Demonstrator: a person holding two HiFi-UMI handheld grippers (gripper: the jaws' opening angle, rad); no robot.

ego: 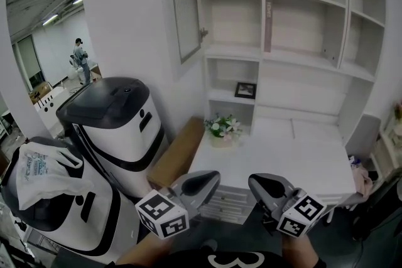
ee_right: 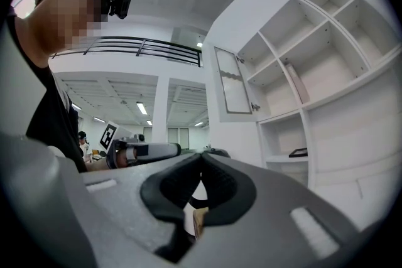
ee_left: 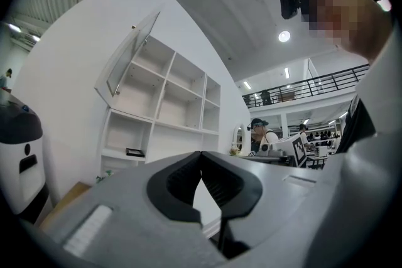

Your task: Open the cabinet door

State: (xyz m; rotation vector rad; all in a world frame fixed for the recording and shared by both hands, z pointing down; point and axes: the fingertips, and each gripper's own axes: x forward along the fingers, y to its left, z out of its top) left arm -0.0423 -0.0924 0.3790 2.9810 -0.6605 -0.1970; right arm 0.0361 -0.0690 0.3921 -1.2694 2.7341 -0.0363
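The cabinet door (ego: 184,3) is a glass-paned white door at the upper left of the white shelf unit (ego: 301,22). It stands swung open to the left, with its small knob (ego: 203,32) facing the shelves. The door also shows in the left gripper view (ee_left: 130,53) and in the right gripper view (ee_right: 231,81). My left gripper (ego: 213,177) hangs low in front of the desk, jaws shut and empty (ee_left: 201,154). Beside it my right gripper (ego: 252,181) is likewise shut with nothing in it (ee_right: 201,155). Both are far below the door and apart from it.
A white desk (ego: 276,157) stands under the shelves with a flower pot (ego: 223,127) on it; a framed picture (ego: 245,90) lies in a low shelf. Left are two white-and-black machines (ego: 116,119), a plastic bag (ego: 38,172) and a brown board (ego: 179,150). People stand in the background.
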